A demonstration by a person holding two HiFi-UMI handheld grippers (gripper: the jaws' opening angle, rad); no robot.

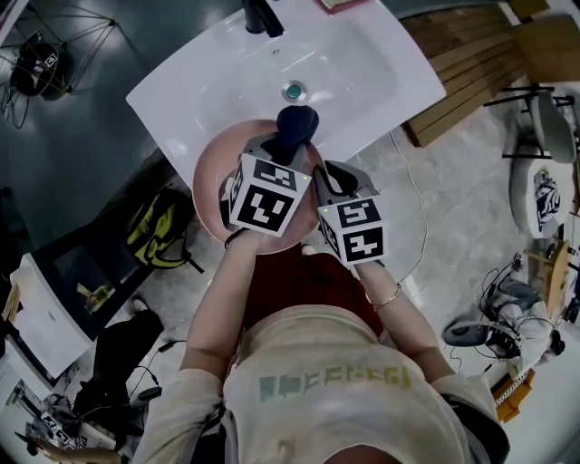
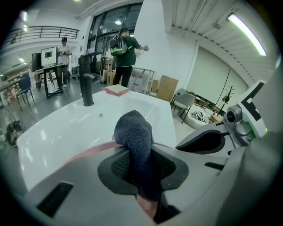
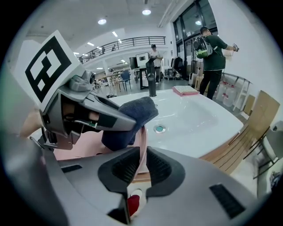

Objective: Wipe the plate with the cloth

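In the head view, a person stands over a white sink (image 1: 362, 63) with a black tap (image 1: 263, 16) and a teal drain (image 1: 293, 91), holding a pink plate (image 1: 210, 181) at the sink's near edge. The left gripper (image 1: 279, 149) reaches over the plate with a dark blue cloth (image 1: 297, 127) bunched at its tip. The right gripper (image 1: 323, 178) sits just beside it at the plate's right rim. A yellow-green backpack (image 1: 159, 227) lies on the floor to the left. In the left gripper view, the left gripper (image 2: 142, 170) has its jaws clamped on the cloth (image 2: 135, 141), which rises between them in a rounded wad. The plate's rim (image 2: 88, 152) curves just behind, the sink (image 2: 57, 128) and tap (image 2: 88, 81) lie beyond, and the right gripper (image 2: 208, 141) shows at the right. In the right gripper view, the right gripper (image 3: 141, 165) has its jaws closed on the plate (image 3: 142, 145), whose thin rim stands upright between the pads. The left gripper (image 3: 101, 117) presses the cloth (image 3: 132, 114) against the plate's face, with the drain (image 3: 159, 129) and the sink (image 3: 194, 119) behind.
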